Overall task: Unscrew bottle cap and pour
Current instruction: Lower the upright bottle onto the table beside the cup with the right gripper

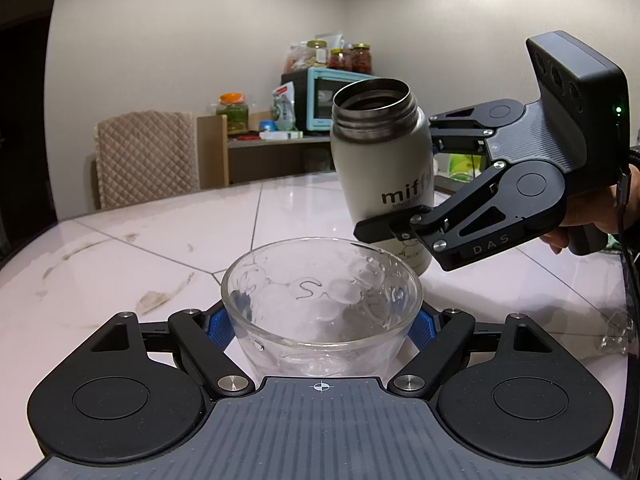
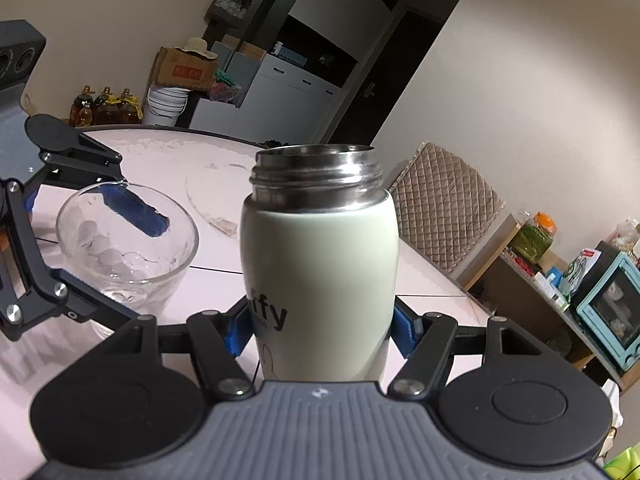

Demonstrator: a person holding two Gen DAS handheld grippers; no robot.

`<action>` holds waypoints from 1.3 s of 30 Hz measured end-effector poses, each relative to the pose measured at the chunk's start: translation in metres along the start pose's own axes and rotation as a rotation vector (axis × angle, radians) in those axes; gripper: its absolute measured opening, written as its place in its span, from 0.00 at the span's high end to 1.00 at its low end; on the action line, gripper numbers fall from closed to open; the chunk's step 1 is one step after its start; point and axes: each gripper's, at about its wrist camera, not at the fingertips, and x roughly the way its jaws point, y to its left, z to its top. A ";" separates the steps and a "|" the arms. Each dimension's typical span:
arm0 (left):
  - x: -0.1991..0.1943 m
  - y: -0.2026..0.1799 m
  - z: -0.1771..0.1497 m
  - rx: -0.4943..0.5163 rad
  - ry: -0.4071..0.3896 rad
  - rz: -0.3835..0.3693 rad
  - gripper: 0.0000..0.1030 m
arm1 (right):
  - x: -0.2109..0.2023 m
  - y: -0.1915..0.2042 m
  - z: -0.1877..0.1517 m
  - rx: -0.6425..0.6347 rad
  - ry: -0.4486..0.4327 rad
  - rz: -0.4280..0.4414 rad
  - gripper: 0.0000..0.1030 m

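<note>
Here, bare white worktop (image 1: 120, 248) is seen stretching left of the glass bowl (image 1: 320, 300) toward the rounded far edge. The bowl is clasped at both sides by the left claw (image 1: 320, 326), its blue pads pressed on the glass. Just beyond the bowl, the uncapped bottle (image 2: 320, 264) is gripped low on its body by the right claw (image 2: 320, 330), held tilted.

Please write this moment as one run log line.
left gripper: shut on glass | right gripper: shut on bottle | cap: off | pouring: not yet
</note>
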 end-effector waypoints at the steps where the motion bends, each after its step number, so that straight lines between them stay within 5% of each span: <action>1: 0.000 0.000 0.000 0.000 0.000 0.000 0.16 | 0.000 -0.002 0.000 0.011 -0.001 0.003 0.32; 16: 0.000 0.000 0.000 0.001 0.001 0.001 0.16 | 0.008 -0.033 -0.015 0.239 -0.008 0.049 0.32; 39: -0.001 0.003 -0.001 -0.002 -0.001 0.011 0.16 | 0.012 -0.057 -0.031 0.363 -0.031 0.068 0.32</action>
